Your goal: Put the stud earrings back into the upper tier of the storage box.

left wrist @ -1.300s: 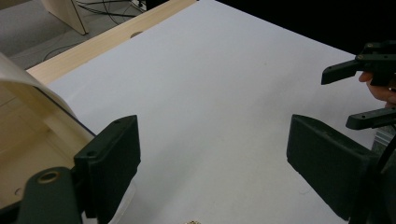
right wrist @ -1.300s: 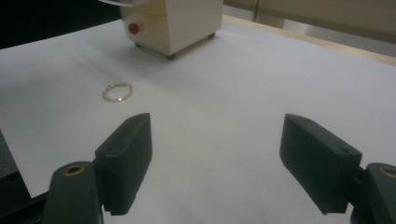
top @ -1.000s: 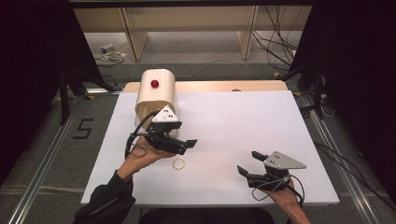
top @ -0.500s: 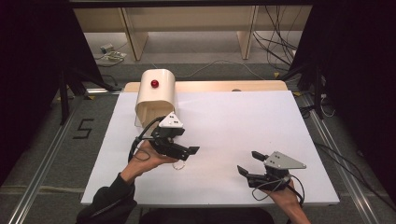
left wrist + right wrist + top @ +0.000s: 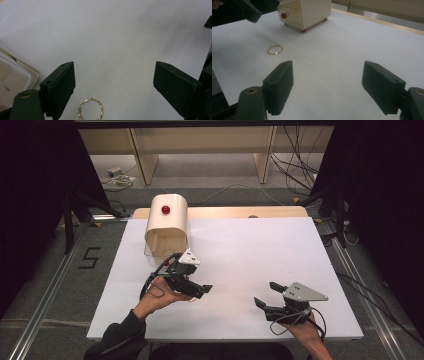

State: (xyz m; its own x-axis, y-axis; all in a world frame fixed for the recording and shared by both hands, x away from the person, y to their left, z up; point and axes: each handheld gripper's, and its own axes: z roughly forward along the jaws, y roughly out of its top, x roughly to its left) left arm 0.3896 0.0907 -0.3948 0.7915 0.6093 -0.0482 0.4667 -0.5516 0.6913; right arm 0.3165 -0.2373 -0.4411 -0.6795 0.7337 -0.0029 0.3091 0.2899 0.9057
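Here, from the largest thing to the smallest:

Table: a white table [image 5: 250,255] takes up the middle of the high view, with a strip of bare wood along its far edge.

Box: a cream box [image 5: 167,225] with a rounded top and a red knob [image 5: 165,209] stands at the upper left of the table in the high view; its open side faces the lower edge of the frame. In the right gripper view it sits at top centre on small brown feet, the knob at [image 5: 283,15]. A corner of it shows at the left edge of the left gripper view [image 5: 15,75].

Left gripper: the left gripper [image 5: 197,291], held in a hand at lower left of centre in the high view, hovers low over the table just below the box. In the left gripper view its jaws stand wide apart and grip nothing.

Right gripper: the right gripper [image 5: 266,295] sits at the lower right of the high view, well apart from the left one. In the right gripper view its jaws are spread wide with bare table between them.

Bracelet: a thin gold chain bracelet [image 5: 90,109] lies in a loop flat on the table, at the bottom of the left gripper view, between the jaws and nearer the left one, touching neither. In the right gripper view it lies at upper left [image 5: 275,49], near the box.
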